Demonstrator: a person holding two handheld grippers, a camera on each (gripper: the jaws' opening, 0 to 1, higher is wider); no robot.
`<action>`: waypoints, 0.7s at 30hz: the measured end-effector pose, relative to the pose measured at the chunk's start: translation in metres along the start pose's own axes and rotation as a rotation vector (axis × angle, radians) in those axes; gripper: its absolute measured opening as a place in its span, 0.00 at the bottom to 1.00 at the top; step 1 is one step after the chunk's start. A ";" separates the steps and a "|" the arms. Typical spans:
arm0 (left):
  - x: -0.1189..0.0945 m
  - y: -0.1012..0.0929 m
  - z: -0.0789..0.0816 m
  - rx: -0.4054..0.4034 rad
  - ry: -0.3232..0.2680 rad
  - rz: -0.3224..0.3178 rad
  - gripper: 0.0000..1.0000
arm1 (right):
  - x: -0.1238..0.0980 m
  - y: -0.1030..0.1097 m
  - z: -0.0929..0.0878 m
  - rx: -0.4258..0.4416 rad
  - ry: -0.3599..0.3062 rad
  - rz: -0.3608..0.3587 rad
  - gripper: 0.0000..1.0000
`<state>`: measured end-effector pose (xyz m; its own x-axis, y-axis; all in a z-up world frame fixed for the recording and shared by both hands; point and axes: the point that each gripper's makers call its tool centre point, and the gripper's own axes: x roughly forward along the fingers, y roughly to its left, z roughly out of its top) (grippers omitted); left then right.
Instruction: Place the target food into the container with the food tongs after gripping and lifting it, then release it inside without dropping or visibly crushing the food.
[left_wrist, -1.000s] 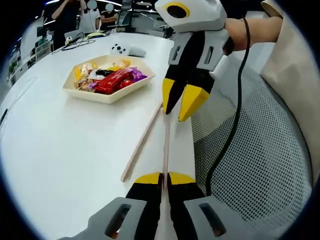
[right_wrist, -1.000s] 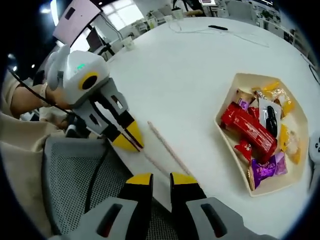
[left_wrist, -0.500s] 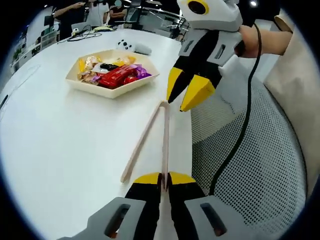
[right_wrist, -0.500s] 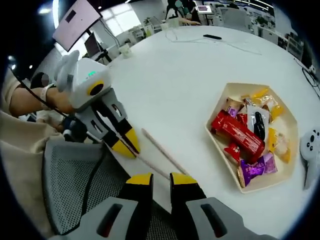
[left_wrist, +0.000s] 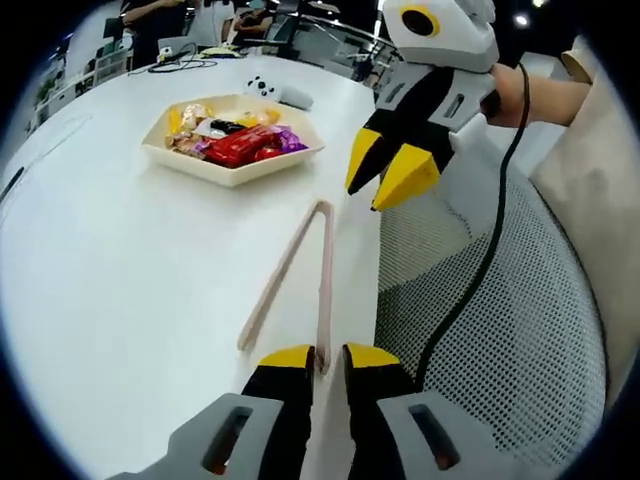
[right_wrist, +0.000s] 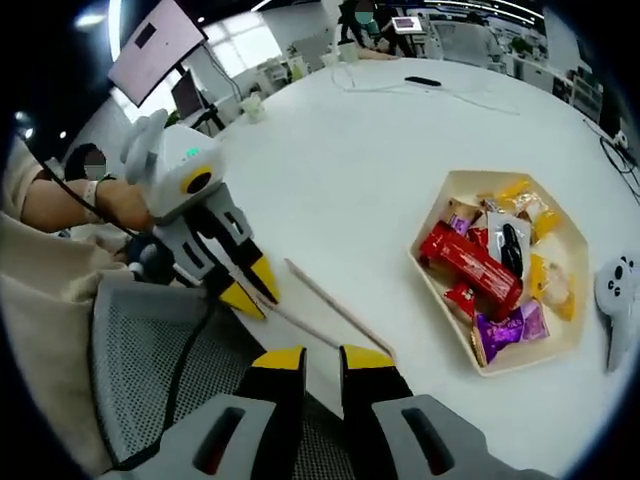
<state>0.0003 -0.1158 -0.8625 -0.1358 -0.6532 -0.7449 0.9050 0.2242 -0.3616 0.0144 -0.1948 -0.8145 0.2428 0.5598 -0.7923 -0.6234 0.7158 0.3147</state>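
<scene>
Wooden food tongs (left_wrist: 324, 270) lie on the white table (left_wrist: 120, 290) in a narrow V, with the joint pointing at the tray. The end of one leg lies loosely between the parted jaws of my left gripper (left_wrist: 328, 358), which is open. My right gripper (left_wrist: 384, 180) hangs above the table edge beyond the joint, open and holding nothing. A cream hexagonal tray (left_wrist: 226, 178) holds several wrapped snacks, among them a red packet (left_wrist: 236, 148). The right gripper view shows the tongs (right_wrist: 335, 308), the left gripper (right_wrist: 254, 292) at their near end, the tray (right_wrist: 450, 311) and my right gripper (right_wrist: 322, 358).
A grey mesh chair back (left_wrist: 500, 330) stands against the table edge under both grippers. A small white panda-like toy (left_wrist: 262, 89) lies past the tray. Cables and a dark device (right_wrist: 424, 54) rest at the far side, and a monitor (right_wrist: 150, 45) stands behind. A sleeve (left_wrist: 590, 200) is close.
My left gripper's jaws were shut on one tong leg and have now parted, leaving the leg loose between them. The right gripper stays raised and open, shifted only slightly.
</scene>
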 end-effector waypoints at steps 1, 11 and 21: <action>-0.001 0.000 -0.001 -0.007 -0.004 0.003 0.10 | -0.001 0.001 0.000 -0.002 0.000 -0.001 0.12; -0.015 -0.001 -0.013 -0.060 -0.036 0.052 0.17 | -0.009 0.002 0.010 -0.046 -0.072 -0.062 0.12; -0.040 -0.011 -0.007 -0.091 -0.131 0.104 0.15 | -0.021 0.010 0.032 -0.066 -0.154 -0.108 0.13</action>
<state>-0.0069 -0.0871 -0.8332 0.0154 -0.7101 -0.7039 0.8705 0.3559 -0.3399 0.0264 -0.1861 -0.7776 0.4191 0.5419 -0.7285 -0.6333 0.7494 0.1931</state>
